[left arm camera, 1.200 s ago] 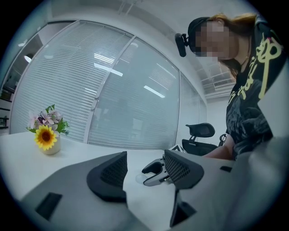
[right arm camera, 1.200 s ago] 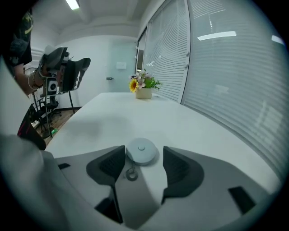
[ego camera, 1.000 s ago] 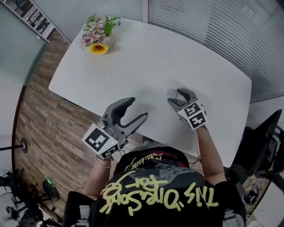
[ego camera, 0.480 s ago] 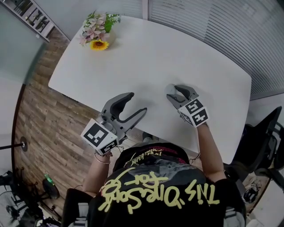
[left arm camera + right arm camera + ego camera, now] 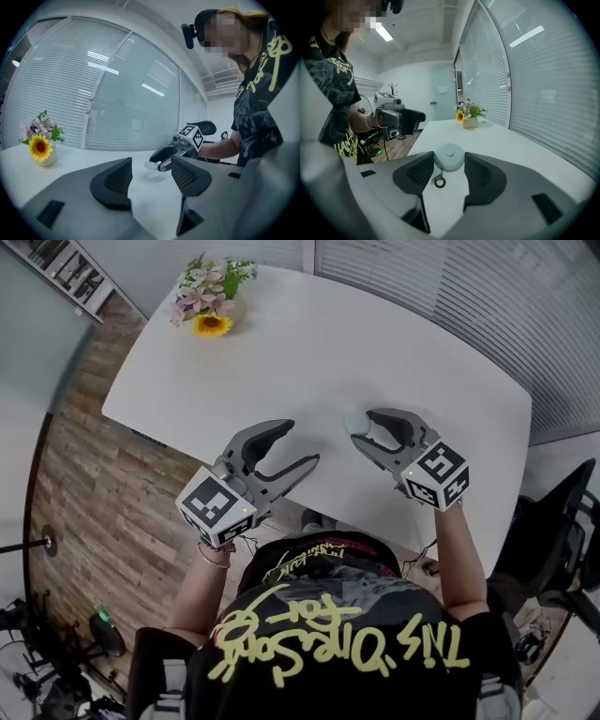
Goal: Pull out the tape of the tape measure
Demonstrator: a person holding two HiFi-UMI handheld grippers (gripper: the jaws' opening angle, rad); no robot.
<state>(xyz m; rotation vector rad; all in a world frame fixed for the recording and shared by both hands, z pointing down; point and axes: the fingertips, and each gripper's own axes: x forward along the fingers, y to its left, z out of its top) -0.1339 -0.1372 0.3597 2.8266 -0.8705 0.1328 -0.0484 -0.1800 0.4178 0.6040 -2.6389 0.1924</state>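
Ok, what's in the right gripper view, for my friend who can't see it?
The right claw, whose jaws have just been closing, grips a round pale tape measure, its ring tab dangling. Beyond it a white table stretches to a flower pot.

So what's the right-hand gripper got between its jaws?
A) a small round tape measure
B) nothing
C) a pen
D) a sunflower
A: the right gripper view shows the right gripper with its jaws, which have just been closing, pressed on the pale round tape measure, its pull ring dangling below.
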